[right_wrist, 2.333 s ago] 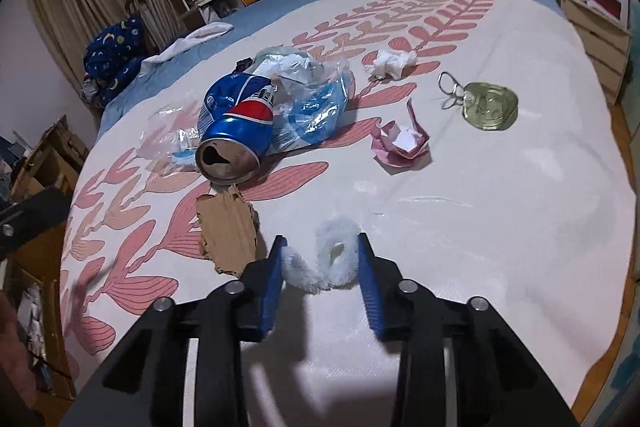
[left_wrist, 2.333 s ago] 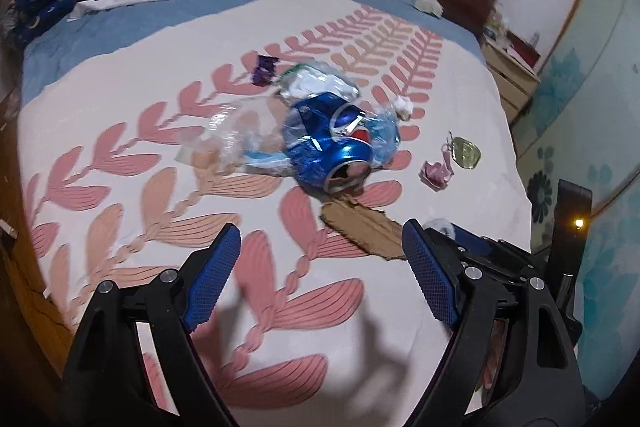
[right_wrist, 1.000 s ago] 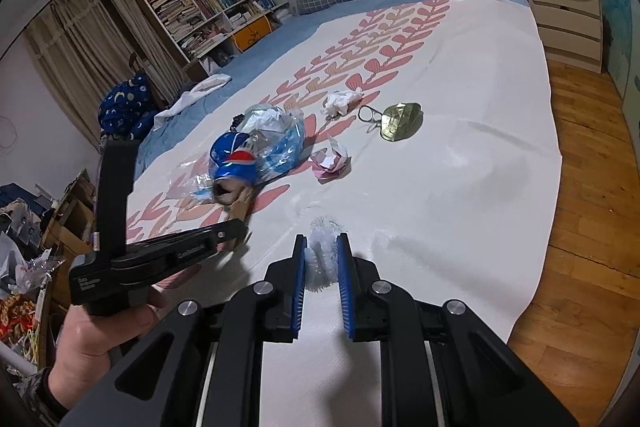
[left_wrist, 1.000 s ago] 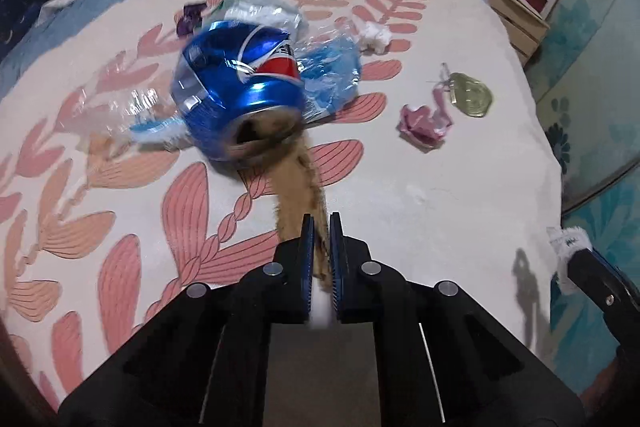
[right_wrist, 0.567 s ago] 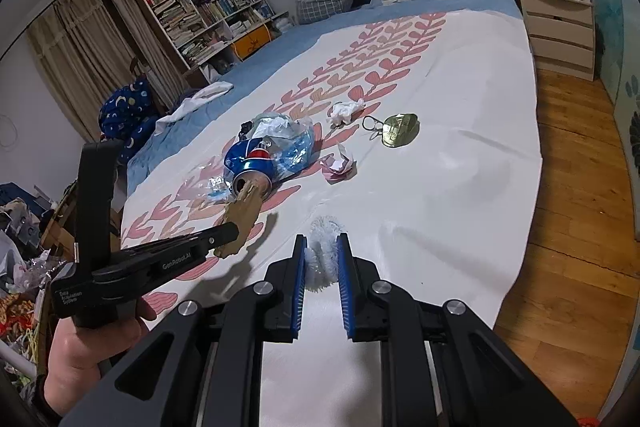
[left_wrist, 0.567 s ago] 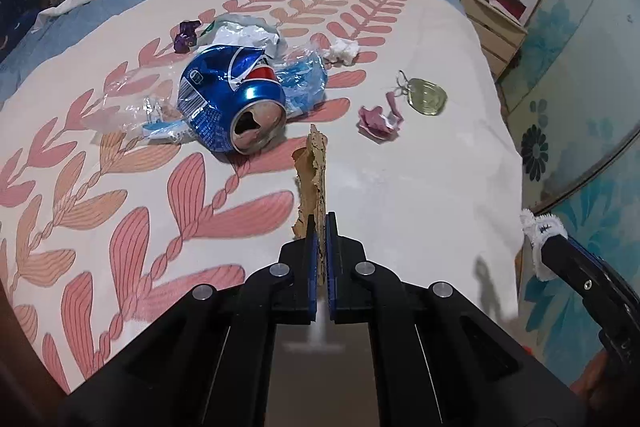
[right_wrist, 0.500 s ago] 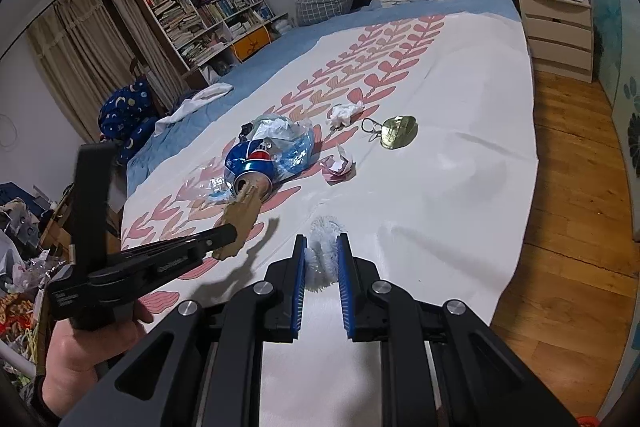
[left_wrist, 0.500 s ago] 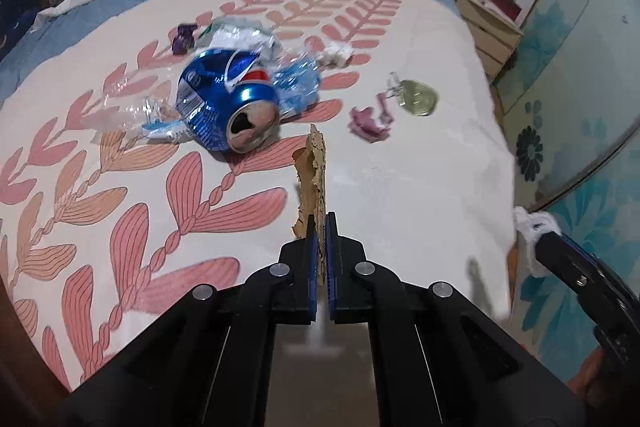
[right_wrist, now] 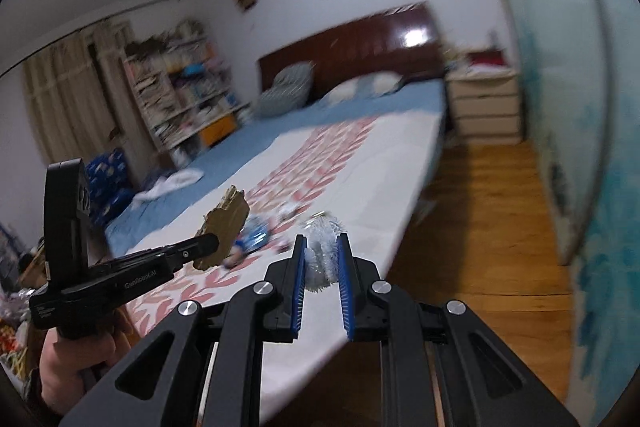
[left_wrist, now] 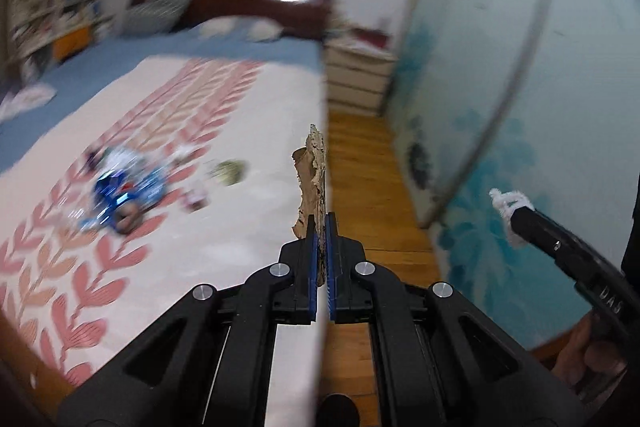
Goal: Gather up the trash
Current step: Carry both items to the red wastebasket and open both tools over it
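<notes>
**Cardboard and fuzz lifted clear of the bed**

Brown torn cardboard scrap stands edge-on between the closed jaws of the left gripper, its long axis running straight ahead toward twelve o'clock. At about nine o'clock of those jaws, well apart, the crushed blue soda can and blurred wrappers lie on the white leaf-patterned bedspread. At three o'clock the right gripper pinches a white fuzzy pipe-cleaner loop, which pokes just past the tips. Both hands are full, so the next move likely hinges on a bin; none shows in either view. Neither hand looks nearer.
</notes>
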Demonstrator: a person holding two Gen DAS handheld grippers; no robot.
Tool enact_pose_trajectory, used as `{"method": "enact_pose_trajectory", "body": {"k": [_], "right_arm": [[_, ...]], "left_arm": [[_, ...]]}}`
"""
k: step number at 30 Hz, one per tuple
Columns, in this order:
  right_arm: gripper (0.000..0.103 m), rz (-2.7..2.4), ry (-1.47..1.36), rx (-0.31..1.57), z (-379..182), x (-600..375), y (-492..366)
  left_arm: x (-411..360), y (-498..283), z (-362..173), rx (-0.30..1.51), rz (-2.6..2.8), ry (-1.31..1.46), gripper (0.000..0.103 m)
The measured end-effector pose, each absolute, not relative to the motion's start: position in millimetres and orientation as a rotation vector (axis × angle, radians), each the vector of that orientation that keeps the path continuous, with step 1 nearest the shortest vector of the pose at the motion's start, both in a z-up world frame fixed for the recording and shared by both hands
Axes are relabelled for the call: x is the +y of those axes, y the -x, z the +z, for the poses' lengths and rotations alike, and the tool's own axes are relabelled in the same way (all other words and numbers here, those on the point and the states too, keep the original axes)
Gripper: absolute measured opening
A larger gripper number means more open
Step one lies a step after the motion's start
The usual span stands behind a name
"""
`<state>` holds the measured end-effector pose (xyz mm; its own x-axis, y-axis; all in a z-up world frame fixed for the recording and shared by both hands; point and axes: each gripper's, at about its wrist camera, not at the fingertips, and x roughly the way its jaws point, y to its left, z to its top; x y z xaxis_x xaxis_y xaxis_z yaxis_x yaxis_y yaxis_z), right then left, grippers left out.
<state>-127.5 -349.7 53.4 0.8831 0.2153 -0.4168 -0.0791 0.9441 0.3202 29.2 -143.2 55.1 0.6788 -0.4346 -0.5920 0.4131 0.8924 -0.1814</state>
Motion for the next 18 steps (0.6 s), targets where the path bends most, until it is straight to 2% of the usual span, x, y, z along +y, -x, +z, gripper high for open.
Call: {"method": "enact_pose_trajectory", "body": {"k": [4, 9, 12, 18], "right_arm": [[0.016, 0.014, -0.290, 0.466, 68, -399, 189], [0.016, -0.103, -0.268, 0.495, 66, -435, 248], [0.016, -0.151, -0.271, 0.499, 50, -460, 278], [0.016, -0.271, -0.398, 0.672, -26, -519, 310]], "left_arm": [[-195, 9, 68, 0.592, -0.601, -0.043, 0.003], [-246, 31, 64, 0.635, -0.761, -0.074, 0.003], [-279, 30, 51, 0.678, -0.879, -0.085, 0.003], [-341, 25, -10, 0.849, -0.982, -0.173, 0.003]]}}
